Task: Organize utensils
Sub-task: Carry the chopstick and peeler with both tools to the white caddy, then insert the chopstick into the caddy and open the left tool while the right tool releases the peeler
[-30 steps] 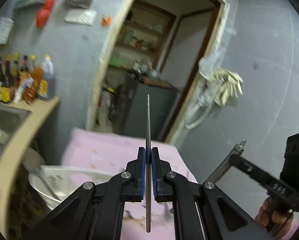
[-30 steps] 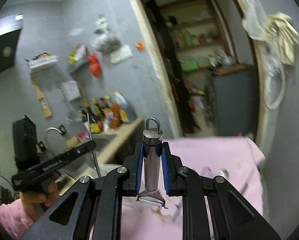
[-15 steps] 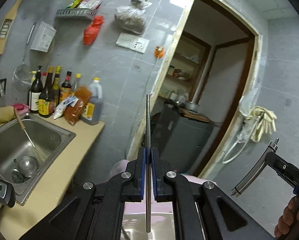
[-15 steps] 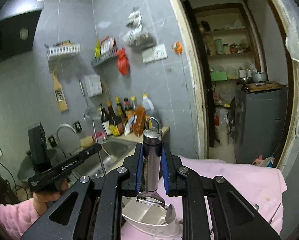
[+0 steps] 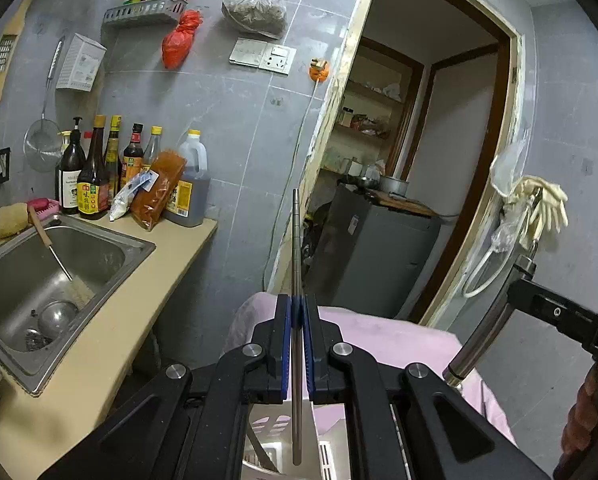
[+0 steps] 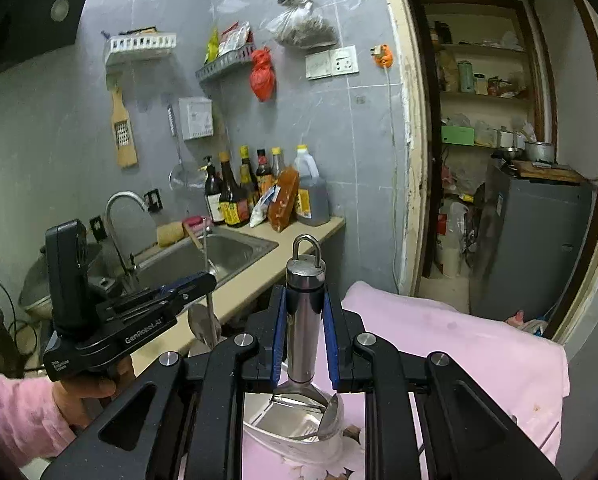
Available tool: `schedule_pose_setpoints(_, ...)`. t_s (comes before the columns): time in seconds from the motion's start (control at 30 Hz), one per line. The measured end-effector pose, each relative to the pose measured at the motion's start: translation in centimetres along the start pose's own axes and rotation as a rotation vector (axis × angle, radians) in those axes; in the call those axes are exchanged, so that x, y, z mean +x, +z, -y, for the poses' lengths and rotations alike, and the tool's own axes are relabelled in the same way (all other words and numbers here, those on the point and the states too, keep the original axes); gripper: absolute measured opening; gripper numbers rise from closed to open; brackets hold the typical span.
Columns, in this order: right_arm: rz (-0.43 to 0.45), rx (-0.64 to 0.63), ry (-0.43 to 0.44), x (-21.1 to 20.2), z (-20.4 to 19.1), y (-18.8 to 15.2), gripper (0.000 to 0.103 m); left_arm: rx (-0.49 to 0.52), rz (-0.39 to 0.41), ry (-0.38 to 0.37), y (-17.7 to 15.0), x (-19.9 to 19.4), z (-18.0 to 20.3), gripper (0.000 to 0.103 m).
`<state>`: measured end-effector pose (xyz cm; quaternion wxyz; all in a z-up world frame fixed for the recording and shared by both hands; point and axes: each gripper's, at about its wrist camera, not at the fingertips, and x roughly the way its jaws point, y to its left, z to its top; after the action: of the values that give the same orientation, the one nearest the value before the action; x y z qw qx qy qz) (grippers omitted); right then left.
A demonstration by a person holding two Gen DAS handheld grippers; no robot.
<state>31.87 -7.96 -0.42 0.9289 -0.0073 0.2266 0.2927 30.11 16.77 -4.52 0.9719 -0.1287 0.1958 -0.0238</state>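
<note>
The thin steel utensil [image 5: 296,264] is seen edge-on in the left wrist view as a slim metal line up the middle of the frame, from near the bottom edge to about mid-height, upright, clamped between blue pads. In the right wrist view it appears at left of centre, its rounded spoon-like bowl [image 6: 201,325] hanging downward.

The peeler [image 6: 303,312] stands upright at centre of the right wrist view: a round polished steel handle with a hanging loop on top and a blade head at the bottom, also pinched between blue pads.

Below it, at lower centre, a white utensil tray [image 6: 295,436] sits on pink cloth with a spoon [image 6: 331,416] lying in it.
</note>
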Motion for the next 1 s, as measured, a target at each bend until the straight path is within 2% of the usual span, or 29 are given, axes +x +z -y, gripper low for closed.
schedule_pose_setpoints(0.13,-0.032,-0.041,0.007,0.7,-0.5,-0.2,0.016,0.009,-0.014,0.006,-0.7,0.4,0.3,0.006)
schedule_pose_setpoints(0.3,-0.063,-0.031,0.021,1.2,-0.3,-1.0,0.016,0.010,-0.035,0.013,-1.3,0.7,0.4,0.006)
schedule_pose_setpoints(0.6,-0.097,0.132,0.065,1.3,1.9,-3.2,0.018,-0.012,-0.087,0.009,-2.1,0.5,0.3,0.006)
schedule_pose_setpoints(0.7,-0.055,0.194,0.080,0.3,2.8,-3.7,0.032,-0.014,-0.105,0.006,-2.1,0.2,0.5,0.010)
schedule_pose_setpoints(0.8,-0.013,0.248,0.069,-1.2,3.9,-3.8,0.035,-0.009,-0.112,-0.004,-2.0,-0.2,1.1,0.027)
schedule_pose_setpoints(0.87,0.022,0.282,0.033,-2.6,4.9,-4.0,0.042,-0.007,-0.106,-0.013,-1.8,-0.7,1.8,0.038)
schedule_pose_setpoints(0.93,0.059,0.307,-0.010,-3.8,5.9,-4.1,0.058,0.000,-0.093,-0.019,-1.5,-1.2,2.8,0.043)
schedule_pose_setpoints(1.0,0.096,0.322,-0.083,-5.6,7.1,-4.5,0.067,0.009,-0.079,-0.023,-1.1,-1.7,3.8,0.052)
